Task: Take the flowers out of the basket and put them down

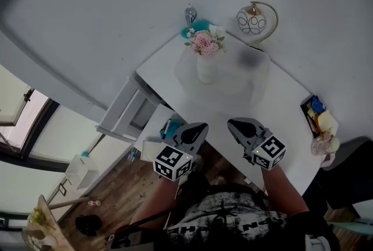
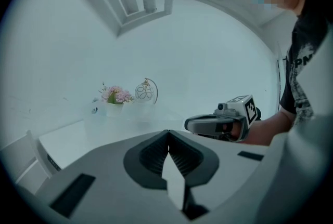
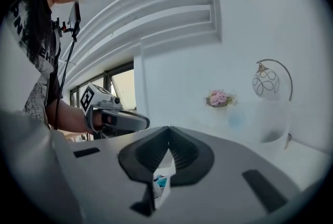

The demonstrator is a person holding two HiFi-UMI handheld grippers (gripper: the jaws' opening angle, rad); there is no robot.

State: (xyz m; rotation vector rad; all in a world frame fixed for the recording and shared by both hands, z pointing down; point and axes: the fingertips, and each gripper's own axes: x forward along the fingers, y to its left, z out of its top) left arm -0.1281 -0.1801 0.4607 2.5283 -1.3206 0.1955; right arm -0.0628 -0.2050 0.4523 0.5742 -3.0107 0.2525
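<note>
A bunch of pink flowers (image 1: 204, 42) stands upright in a white pot (image 1: 206, 69) at the far side of the white table (image 1: 291, 98). A pale see-through basket (image 1: 233, 84) seems to surround the pot; its edges are faint. The flowers (image 2: 117, 94) show small and far off in the left gripper view, and the flowers (image 3: 219, 97) likewise in the right gripper view. My left gripper (image 1: 200, 127) and right gripper (image 1: 232, 123) hover side by side over the near table edge, well short of the flowers. Both are shut with nothing between the jaws.
A round wire ornament (image 1: 252, 21) on a gold arc stands behind the flowers, with a small silver object (image 1: 190, 13) and something teal (image 1: 195, 27) beside it. A tray of small items (image 1: 317, 115) sits at the table's right end. A white slatted frame (image 1: 125, 113) leans left of the table.
</note>
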